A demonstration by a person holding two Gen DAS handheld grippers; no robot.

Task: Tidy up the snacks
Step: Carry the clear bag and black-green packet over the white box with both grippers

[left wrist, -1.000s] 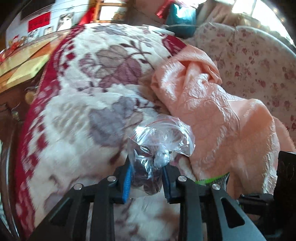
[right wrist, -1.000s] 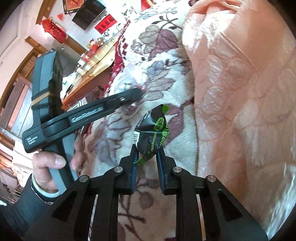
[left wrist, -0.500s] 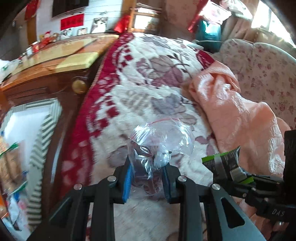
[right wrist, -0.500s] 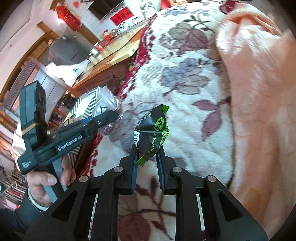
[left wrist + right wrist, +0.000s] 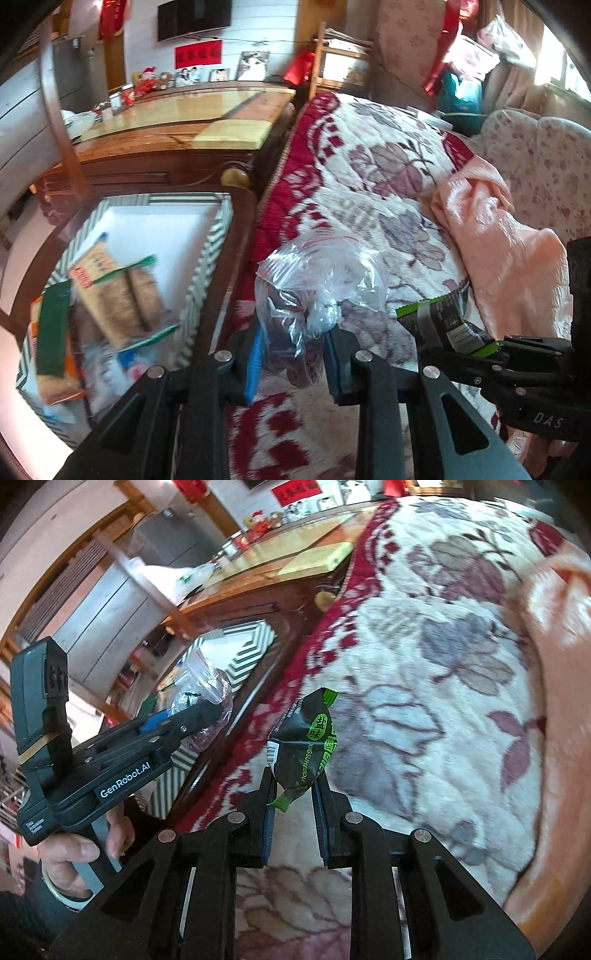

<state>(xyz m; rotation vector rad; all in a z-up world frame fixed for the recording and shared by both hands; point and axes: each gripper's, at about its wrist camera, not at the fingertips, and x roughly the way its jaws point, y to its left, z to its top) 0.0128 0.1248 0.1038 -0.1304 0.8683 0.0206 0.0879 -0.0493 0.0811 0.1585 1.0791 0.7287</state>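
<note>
Two hand-held grippers each carry a snack above the flowered blanket on the bed. The left hand-held gripper is clamped on a clear plastic bag, which puffs up ahead of its fingers. To its right, the right hand-held gripper is pinched tight on a black-and-green snack packet. To the left of the left hand-held gripper, lower down, sits a striped box holding other snack packs. A peach cloth lies to the far right.
</note>
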